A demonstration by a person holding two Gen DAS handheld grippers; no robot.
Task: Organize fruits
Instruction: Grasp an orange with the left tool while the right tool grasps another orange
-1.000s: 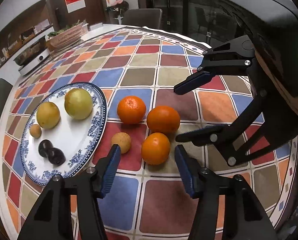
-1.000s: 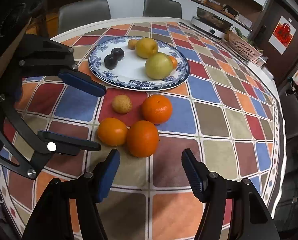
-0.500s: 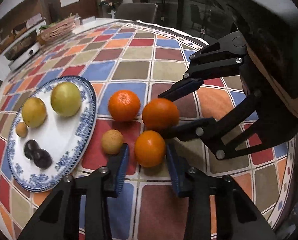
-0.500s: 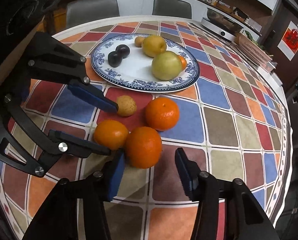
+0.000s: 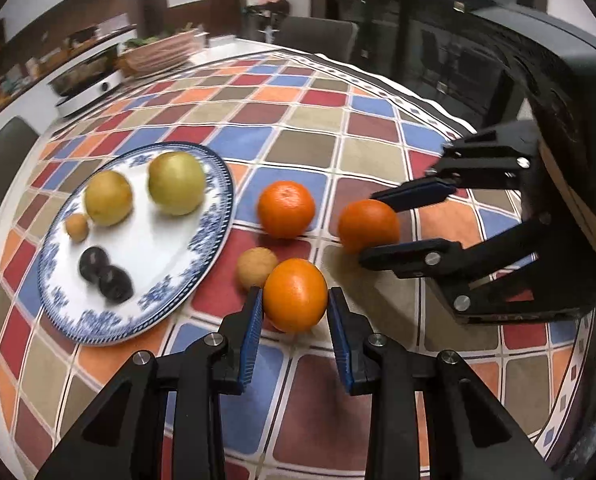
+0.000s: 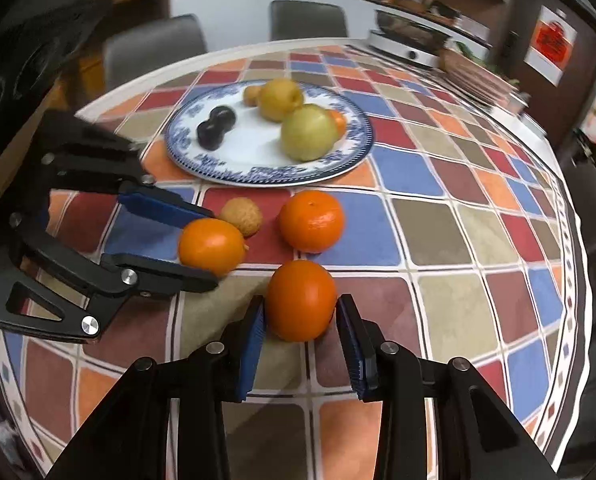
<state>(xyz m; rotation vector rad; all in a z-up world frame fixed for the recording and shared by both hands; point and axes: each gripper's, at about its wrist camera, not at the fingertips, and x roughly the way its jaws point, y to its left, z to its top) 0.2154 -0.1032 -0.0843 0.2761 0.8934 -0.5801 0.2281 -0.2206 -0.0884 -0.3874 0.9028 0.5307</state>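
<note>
three oranges (image 5: 285,209) on table; left gripper (image 5: 295,300) clamps one, right gripper (image 6: 301,308) another; third loose.

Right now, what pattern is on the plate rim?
Blue floral on white, on the plate; clearest in the right wrist view.

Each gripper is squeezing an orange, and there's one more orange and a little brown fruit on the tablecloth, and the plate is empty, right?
Not quite: the plate isn't empty. The right wrist view shows two dark plums, two yellow-green fruits and more on it. The rest holds: the left gripper and right gripper each squeeze an orange.
</note>
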